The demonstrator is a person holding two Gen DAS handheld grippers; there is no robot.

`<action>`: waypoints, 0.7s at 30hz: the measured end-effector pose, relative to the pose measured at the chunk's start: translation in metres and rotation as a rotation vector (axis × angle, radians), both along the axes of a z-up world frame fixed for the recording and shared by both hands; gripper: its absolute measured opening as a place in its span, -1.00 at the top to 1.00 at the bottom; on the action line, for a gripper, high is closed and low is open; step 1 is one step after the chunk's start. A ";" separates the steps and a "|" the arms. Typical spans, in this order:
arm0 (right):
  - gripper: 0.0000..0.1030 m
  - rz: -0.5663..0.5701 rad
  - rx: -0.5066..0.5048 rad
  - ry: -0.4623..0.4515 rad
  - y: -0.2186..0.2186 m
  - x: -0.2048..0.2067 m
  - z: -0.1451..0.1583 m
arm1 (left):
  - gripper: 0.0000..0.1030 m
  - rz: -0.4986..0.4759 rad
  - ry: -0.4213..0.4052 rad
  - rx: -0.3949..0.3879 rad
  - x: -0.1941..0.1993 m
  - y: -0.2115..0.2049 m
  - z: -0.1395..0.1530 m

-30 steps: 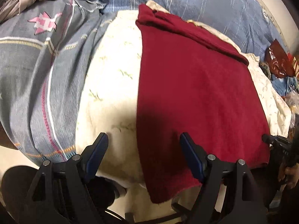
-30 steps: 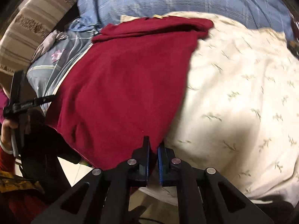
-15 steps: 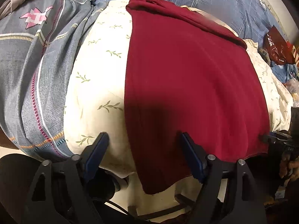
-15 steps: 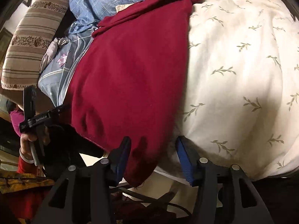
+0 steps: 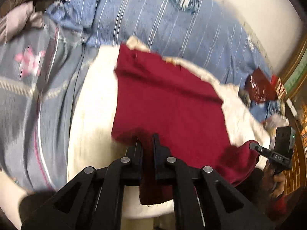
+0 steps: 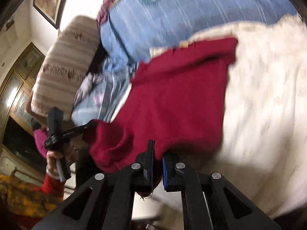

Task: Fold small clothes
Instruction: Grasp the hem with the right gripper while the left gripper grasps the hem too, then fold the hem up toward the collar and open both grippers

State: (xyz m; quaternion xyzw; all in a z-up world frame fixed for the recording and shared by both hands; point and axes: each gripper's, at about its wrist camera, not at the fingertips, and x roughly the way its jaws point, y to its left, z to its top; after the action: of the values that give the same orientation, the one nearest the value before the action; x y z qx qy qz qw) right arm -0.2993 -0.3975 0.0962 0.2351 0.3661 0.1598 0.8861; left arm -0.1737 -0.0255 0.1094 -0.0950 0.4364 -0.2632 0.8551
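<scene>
I see the dark red garment (image 5: 168,103) lying on a cream floral sheet (image 5: 92,103) on the bed, and both of my claws have its near hem. My left claw (image 5: 146,140) has just been closing and now its jaws stand narrow, pinched on the hem at the garment's near left corner; a short flap of red cloth hangs below the jaws. My right claw (image 6: 157,153) has also just been closing and is clamped on the near right corner, with a frayed bit of red cloth and loose threads poking out beneath it. In the left wrist view I can see that right claw (image 5: 255,145) at the far right, its tip touching the bunched corner, with a hand (image 5: 276,180) under it. Between the two grips the near hem sags and folds, raised off the sheet.

The far edge of the garment rests flat, with a folded ridge running across it, close to the blue striped bedding (image 5: 153,19). To the left lies a grey quilt (image 5: 28,80) with a pink star; to the right the cream sheet spreads open and bare (image 6: 268,95). A striped cushion (image 6: 65,63) stands beyond the left side. Both views are blurred.
</scene>
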 end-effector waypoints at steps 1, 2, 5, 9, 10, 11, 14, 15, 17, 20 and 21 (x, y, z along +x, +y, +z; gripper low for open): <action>0.89 -0.015 -0.005 -0.018 -0.001 0.008 0.005 | 0.89 0.011 -0.021 -0.009 0.010 -0.003 0.006; 0.89 -0.039 -0.015 -0.039 -0.002 0.021 0.011 | 0.89 0.022 -0.044 -0.014 0.022 -0.008 0.010; 0.89 -0.103 -0.026 -0.079 -0.017 0.059 0.021 | 0.89 0.044 -0.079 -0.036 0.057 -0.022 0.019; 0.89 -0.163 -0.011 -0.094 -0.044 0.110 0.023 | 0.90 0.073 -0.133 -0.009 0.100 -0.042 0.023; 0.89 -0.175 -0.005 -0.094 -0.048 0.123 0.022 | 0.90 0.082 -0.139 -0.002 0.117 -0.050 0.023; 0.89 -0.187 -0.010 -0.092 -0.051 0.138 0.022 | 0.90 0.088 -0.138 0.000 0.127 -0.053 0.021; 0.89 -0.208 -0.019 -0.083 -0.063 0.174 0.020 | 0.90 0.101 -0.137 0.020 0.159 -0.066 0.016; 0.89 -0.216 -0.018 -0.073 -0.067 0.187 0.018 | 0.90 0.103 -0.132 0.025 0.168 -0.070 0.013; 0.89 -0.239 -0.023 -0.050 -0.075 0.210 0.010 | 0.90 0.100 -0.107 0.025 0.190 -0.077 0.006; 0.80 -0.302 0.004 0.009 -0.094 0.239 -0.010 | 0.88 0.104 -0.056 -0.005 0.219 -0.084 -0.011; 0.77 -0.307 0.015 0.032 -0.100 0.247 -0.015 | 0.85 0.097 -0.050 -0.009 0.225 -0.086 -0.015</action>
State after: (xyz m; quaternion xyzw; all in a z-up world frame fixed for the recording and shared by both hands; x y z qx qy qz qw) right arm -0.0526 -0.4972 0.0808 0.2976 0.3386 0.0213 0.8924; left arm 0.0512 -0.1114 0.0945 -0.1134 0.4087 -0.2255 0.8771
